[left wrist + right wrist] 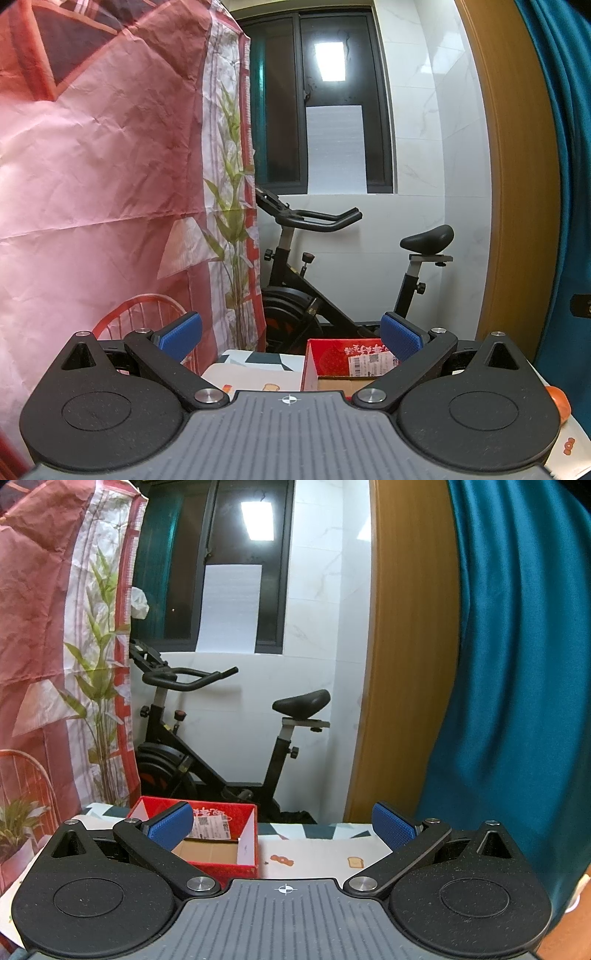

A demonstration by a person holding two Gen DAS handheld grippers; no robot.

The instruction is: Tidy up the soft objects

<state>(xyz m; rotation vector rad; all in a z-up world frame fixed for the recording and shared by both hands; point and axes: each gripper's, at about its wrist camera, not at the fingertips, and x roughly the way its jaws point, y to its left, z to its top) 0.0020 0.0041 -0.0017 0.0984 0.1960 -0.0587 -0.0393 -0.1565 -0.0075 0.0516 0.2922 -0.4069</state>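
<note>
I hold both grippers level above the counter [314, 853], left gripper [291, 338] and right gripper [284, 825] with jaws spread wide and empty, probably ready to start. The red box [221, 867] sits open ahead, showing only a cardboard floor. No soft objects are visible in either view.

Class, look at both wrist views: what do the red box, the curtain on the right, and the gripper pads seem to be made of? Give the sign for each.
Red box: likely cardboard; brown inside, glossy red printed walls.
Curtain: soft teal cloth with a slight sheen, in deep folds.
Gripper pads: probably blue rubber, finely dotted, matte.
</note>
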